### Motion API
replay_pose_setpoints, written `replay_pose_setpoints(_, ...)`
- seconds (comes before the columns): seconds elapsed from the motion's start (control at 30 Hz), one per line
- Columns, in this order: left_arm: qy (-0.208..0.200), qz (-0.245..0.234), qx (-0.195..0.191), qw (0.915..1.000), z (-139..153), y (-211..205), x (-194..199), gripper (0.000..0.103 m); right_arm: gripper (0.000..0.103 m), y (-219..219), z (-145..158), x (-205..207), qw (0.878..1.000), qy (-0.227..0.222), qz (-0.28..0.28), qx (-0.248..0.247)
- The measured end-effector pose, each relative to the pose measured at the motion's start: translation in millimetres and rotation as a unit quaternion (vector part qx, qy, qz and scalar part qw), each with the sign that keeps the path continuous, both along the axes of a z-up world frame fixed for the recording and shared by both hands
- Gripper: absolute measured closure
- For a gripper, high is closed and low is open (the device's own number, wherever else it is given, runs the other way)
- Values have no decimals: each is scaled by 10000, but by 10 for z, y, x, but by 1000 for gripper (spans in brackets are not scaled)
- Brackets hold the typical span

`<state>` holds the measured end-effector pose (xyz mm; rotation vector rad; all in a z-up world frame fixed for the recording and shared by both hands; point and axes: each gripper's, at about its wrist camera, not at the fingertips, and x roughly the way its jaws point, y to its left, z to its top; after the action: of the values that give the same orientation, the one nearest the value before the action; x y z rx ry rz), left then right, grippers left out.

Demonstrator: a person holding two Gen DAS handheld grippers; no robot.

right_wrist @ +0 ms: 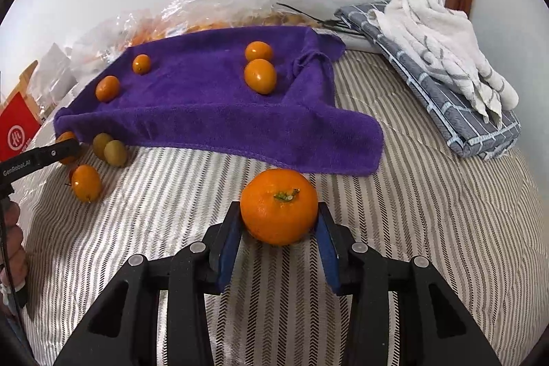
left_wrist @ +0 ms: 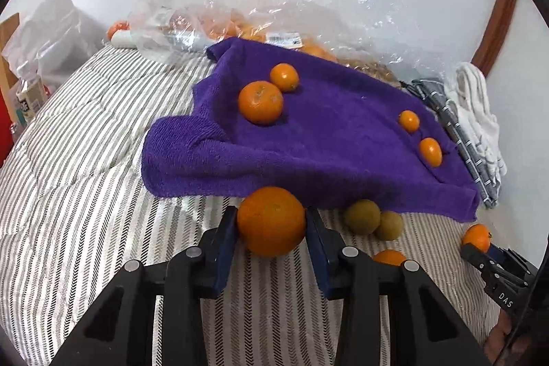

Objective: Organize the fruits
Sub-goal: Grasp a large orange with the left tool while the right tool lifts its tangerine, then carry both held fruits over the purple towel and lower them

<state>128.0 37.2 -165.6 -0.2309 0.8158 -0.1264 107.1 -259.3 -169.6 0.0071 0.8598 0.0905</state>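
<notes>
A big orange (left_wrist: pixel 271 228) sits between the blue pads of my left gripper (left_wrist: pixel 271 213), which is shut on it just in front of the purple towel (left_wrist: pixel 326 139). My right gripper (right_wrist: pixel 278 208) is shut on a stemmed orange (right_wrist: pixel 278 218) on the striped bedding (right_wrist: pixel 394 228). Several small oranges lie on the towel, two at its left (left_wrist: pixel 260 102) and two at its right (left_wrist: pixel 430 151). Two greenish-brown fruits (left_wrist: pixel 362 216) and a loose orange (left_wrist: pixel 389 257) lie between the grippers. The right gripper (left_wrist: pixel 480 251) also shows at the left wrist view's right edge.
Clear plastic bags of fruit (left_wrist: pixel 240 23) lie behind the towel by the wall. A folded grey cloth with a white towel (right_wrist: pixel 446 57) on it sits at the back right. A red box (right_wrist: pixel 19 129) and packages stand at the left. A hand (right_wrist: pixel 13 249) shows at the left edge.
</notes>
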Motion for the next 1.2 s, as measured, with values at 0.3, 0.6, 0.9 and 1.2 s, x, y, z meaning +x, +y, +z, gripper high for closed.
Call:
replay_pose_setpoints(0.3, -504, -28, -20, 9987, 188, -4, -120, 66, 61, -23, 72, -96, 9997, -205, 47, 83)
replay_pose_setpoints(0.6, -264, 159, -374, 9988, 399, 241, -261, 66, 61, 45, 477, -288, 9986, -458, 234, -103)
replay_pose_setpoints(0.9, -418, 164, -223, 9987, 780, 397, -373, 66, 61, -26, 1033, -130, 9955, -876, 245, 254)
replay_pose_setpoints(1.2, -669, 184, -153, 9975, 997, 317, 113, 66, 61, 60, 1147, 376, 9938, -1004, 116, 470)
